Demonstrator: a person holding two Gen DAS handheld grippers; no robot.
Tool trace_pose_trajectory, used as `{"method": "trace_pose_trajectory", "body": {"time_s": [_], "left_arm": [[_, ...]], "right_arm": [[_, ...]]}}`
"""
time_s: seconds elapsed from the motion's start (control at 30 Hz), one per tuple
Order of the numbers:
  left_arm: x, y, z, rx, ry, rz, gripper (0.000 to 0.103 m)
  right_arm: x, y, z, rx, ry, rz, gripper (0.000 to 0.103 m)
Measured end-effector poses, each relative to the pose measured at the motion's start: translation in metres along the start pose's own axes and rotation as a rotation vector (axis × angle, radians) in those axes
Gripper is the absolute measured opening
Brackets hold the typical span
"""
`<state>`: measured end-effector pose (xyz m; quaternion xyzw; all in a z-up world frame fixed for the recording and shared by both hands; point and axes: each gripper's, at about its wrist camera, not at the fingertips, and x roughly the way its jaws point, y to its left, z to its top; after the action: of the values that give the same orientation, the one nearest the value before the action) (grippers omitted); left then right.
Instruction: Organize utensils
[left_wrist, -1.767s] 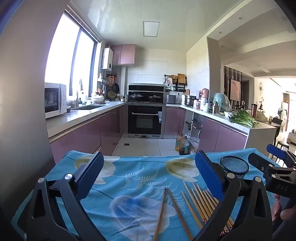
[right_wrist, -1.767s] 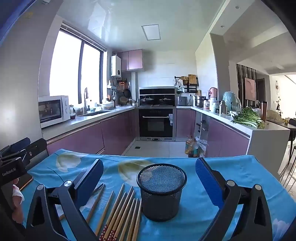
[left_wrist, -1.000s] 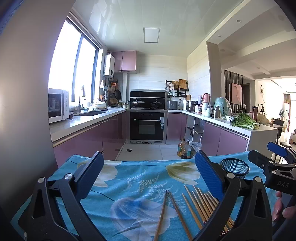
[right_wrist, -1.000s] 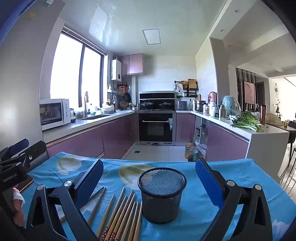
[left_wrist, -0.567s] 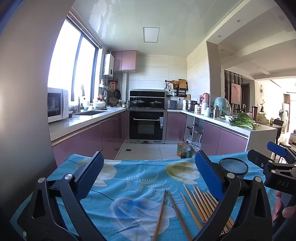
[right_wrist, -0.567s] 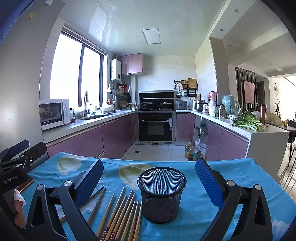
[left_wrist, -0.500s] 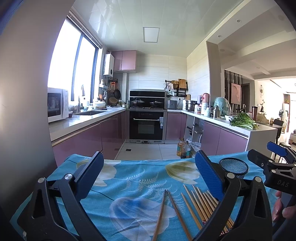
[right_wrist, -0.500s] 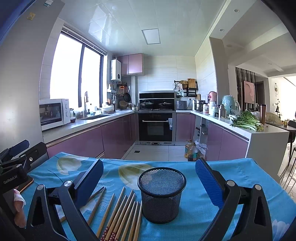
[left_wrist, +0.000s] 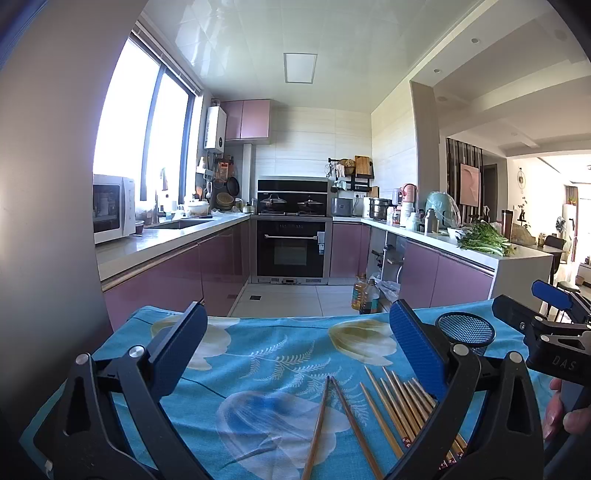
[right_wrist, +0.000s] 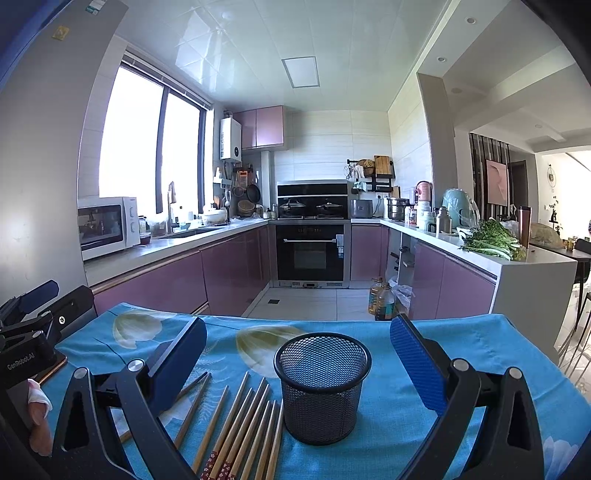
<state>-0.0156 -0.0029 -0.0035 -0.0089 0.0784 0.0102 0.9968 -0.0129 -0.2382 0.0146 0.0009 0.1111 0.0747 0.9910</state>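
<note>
Several wooden chopsticks (left_wrist: 391, 406) lie on a table with a blue floral cloth (left_wrist: 266, 362); they also show in the right wrist view (right_wrist: 240, 421). A black mesh holder (right_wrist: 321, 384) stands upright and empty just right of them, also visible in the left wrist view (left_wrist: 465, 328). My left gripper (left_wrist: 295, 354) is open and empty above the cloth, with the chopsticks low between its fingers and to the right. My right gripper (right_wrist: 297, 362) is open and empty, with the holder between its fingers.
The right gripper's body (left_wrist: 546, 339) shows at the right edge of the left wrist view; the left gripper's body (right_wrist: 33, 332) shows at the left edge of the right wrist view. Beyond the table's far edge is a kitchen floor with oil bottles (right_wrist: 380, 299).
Both views tilted down slightly at first and have since held still. The chopsticks and holder have not moved. Both grippers stay open.
</note>
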Motion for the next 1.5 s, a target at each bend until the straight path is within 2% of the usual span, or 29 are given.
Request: {"method": "trace_pose_trajectory", "body": {"time_s": [1.5], "left_arm": [[0.0000,-0.0029,0.0012,0.002,0.006,-0.001,0.097]], "right_arm": [[-0.0015,0.0013,0.0012,0.000,0.003,-0.001,0.096]]}}
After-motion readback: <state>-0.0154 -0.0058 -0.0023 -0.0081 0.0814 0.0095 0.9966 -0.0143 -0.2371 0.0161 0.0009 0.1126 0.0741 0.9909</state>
